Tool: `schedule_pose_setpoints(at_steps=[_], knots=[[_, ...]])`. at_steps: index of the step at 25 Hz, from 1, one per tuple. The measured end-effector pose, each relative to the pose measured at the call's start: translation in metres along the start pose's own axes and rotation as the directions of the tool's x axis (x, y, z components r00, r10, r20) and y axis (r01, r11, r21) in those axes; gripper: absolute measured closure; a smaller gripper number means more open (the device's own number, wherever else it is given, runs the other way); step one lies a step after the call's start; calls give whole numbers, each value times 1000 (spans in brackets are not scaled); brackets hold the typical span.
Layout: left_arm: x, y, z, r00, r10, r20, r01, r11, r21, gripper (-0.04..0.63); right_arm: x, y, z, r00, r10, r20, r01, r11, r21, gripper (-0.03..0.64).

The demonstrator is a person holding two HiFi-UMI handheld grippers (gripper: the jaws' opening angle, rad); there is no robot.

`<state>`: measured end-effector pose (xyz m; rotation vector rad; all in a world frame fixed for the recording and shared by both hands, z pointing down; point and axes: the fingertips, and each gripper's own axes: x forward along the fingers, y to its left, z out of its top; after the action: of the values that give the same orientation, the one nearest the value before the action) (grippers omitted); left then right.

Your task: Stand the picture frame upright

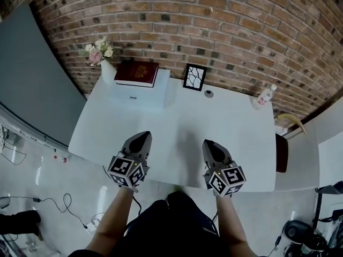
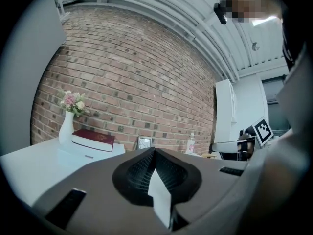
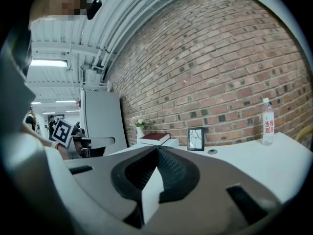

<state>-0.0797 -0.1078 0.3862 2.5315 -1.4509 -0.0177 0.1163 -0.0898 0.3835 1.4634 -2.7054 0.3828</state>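
Head view: the picture frame (image 1: 194, 77) is at the far edge of the white table (image 1: 241, 127), close to the brick wall, well ahead of both tools. It already appears to stand on its lower edge, long side vertical. A red book (image 1: 137, 73) lies to its left. The left gripper (image 1: 143, 136) and right gripper (image 1: 209, 143) hover over the near edge. The frame sits nearer the right one's line.

Left gripper view: the jaws are pressed together with nothing between them. The frame (image 2: 144, 142) shows small, just above their tip.

Right gripper view: these jaws are likewise closed and empty, with the frame (image 3: 196, 139) ahead and slightly right.
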Motion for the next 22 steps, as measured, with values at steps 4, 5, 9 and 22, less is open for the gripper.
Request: schedule_pose_setpoints(at_steps=[4,5,9,22], knots=[[-24,-1,-2,1000,-1,3,1,1000,-5,595,-13,18,-8,1000,-7,-2,7,1000,16,614],[-28,-2,-3,1000,-3,2,3,1000,-5,595,-17,23,-9,1000,-9,-2,9,1000,19,614],[-42,-9,-1,1000,-23,3,23,1000,-3,595,-31,35,-11,1000,-23,8,22,999,32,614],[-65,-29,-3,998,-67,10,67,998,7,595,-65,52,-17,998,-60,21,60,998,26,614]])
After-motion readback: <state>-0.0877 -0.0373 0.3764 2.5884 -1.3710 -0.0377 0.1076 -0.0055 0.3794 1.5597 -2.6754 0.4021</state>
